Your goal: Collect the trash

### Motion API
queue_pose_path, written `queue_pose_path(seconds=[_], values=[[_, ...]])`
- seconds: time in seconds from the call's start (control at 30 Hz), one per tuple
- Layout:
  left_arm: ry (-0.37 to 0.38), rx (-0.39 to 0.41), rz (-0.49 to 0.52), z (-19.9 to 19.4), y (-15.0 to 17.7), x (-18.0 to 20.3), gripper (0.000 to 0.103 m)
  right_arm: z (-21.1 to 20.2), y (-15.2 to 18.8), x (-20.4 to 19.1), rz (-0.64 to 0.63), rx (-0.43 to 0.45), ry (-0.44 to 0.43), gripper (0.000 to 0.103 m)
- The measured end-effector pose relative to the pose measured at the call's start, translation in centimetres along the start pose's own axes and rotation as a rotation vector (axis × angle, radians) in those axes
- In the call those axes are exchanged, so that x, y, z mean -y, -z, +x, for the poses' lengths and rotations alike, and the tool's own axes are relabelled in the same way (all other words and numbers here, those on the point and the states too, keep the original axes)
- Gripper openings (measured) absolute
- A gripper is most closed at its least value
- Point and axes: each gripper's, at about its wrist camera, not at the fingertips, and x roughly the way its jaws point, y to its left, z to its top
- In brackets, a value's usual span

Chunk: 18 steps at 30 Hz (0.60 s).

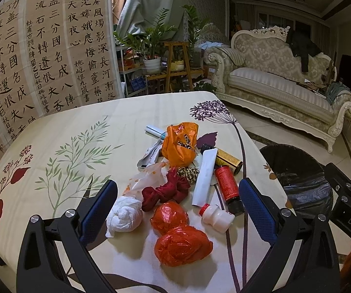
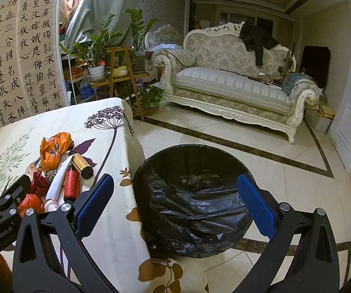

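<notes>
Hovering wide open over the trash pile (image 1: 180,178), the left gripper (image 1: 178,205) should close on one item only; the right gripper (image 2: 175,202) waits wide, empty, above the bin (image 2: 195,195).

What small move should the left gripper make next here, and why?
Probably ease the left gripper down and close on the crumpled red plastic bag nearest it. Its blue-padded fingers are open and empty over the pile of trash, nothing is lifted yet, and the black-lined trash bin beside the table looks empty, with the open right gripper above it.
</notes>
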Motion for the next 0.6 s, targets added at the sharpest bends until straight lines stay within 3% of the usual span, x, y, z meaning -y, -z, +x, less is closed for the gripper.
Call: queue_pose_path(seconds=[0.6], values=[[0.000, -0.008, 0.000, 0.56, 0.05, 0.01, 0.097, 0.19, 0.01, 0.13, 0.001, -0.003, 0.002, 0.099]])
